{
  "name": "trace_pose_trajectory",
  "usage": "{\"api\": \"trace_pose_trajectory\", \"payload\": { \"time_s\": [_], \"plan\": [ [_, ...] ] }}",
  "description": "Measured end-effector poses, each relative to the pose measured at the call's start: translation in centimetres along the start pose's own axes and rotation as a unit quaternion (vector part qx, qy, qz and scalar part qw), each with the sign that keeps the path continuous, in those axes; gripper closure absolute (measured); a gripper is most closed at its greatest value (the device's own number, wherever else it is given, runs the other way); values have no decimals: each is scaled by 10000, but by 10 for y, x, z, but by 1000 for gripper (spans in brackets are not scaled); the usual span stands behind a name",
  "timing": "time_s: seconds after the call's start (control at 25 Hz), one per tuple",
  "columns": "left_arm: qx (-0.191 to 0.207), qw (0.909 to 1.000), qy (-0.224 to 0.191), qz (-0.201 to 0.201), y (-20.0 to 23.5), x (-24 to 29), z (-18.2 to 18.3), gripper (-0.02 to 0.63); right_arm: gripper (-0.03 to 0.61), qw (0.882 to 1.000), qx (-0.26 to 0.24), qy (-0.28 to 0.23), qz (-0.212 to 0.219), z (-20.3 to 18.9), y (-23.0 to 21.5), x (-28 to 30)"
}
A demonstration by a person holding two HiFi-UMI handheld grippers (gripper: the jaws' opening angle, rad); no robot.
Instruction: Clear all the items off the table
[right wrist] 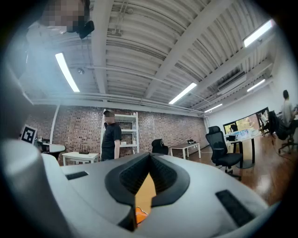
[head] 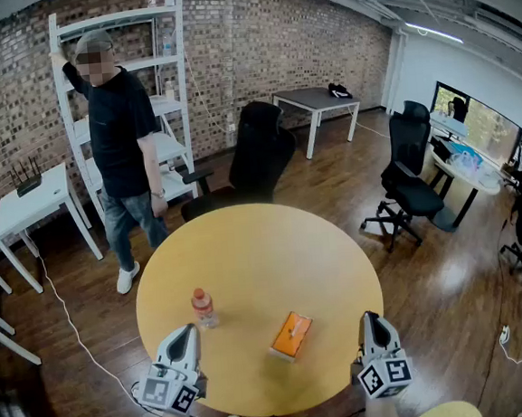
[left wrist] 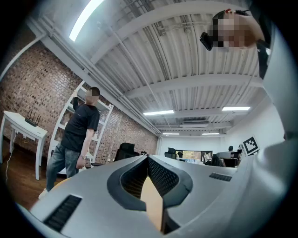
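Note:
A small clear bottle with a red cap (head: 202,308) stands upright on the round yellow table (head: 255,249), near its front left. An orange flat packet (head: 291,336) lies near the front middle. My left gripper (head: 188,331) hovers at the table's front left edge, just short of the bottle, with its jaws shut and nothing between them. My right gripper (head: 370,317) hovers at the front right edge, right of the packet, also shut and empty. In the left gripper view the left gripper (left wrist: 148,158) points slightly upward. Below the right gripper (right wrist: 150,155) a bit of the orange packet (right wrist: 139,214) shows.
A person (head: 121,143) stands behind the table beside a white shelf (head: 165,93). A black office chair (head: 257,158) sits at the table's far edge. More office chairs (head: 408,176) stand to the right, a white side table (head: 29,201) to the left, and a cable (head: 72,328) lies on the floor.

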State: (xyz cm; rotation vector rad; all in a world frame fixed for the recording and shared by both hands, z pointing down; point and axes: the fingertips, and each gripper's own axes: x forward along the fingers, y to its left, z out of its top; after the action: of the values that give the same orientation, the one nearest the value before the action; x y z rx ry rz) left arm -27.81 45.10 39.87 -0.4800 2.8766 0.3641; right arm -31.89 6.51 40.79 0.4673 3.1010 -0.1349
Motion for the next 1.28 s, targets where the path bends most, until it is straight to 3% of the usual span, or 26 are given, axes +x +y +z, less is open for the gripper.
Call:
{"api": "trace_pose_trajectory", "payload": {
  "time_s": [0.28,0.44,0.64,0.76,0.96,1.28],
  "plan": [
    [127,9995,-243,173,3,8,0,614,575,10000,10,-2,1,0,-6,-5],
    [273,9990,-103,334,20,4,-7,583,575,9999,98,61,-84,-7,-3,0],
    [167,9993,174,280,39,9,-23,405,575,9997,3,169,166,-17,33,23],
    [63,9988,434,208,52,15,-37,335,575,9996,31,211,196,-22,52,35],
    [-48,9973,725,52,70,20,-58,328,575,9990,146,398,127,-36,77,40],
    [16,9910,1286,383,81,33,-110,328,575,9949,194,971,200,-75,62,59]
  ]
}}
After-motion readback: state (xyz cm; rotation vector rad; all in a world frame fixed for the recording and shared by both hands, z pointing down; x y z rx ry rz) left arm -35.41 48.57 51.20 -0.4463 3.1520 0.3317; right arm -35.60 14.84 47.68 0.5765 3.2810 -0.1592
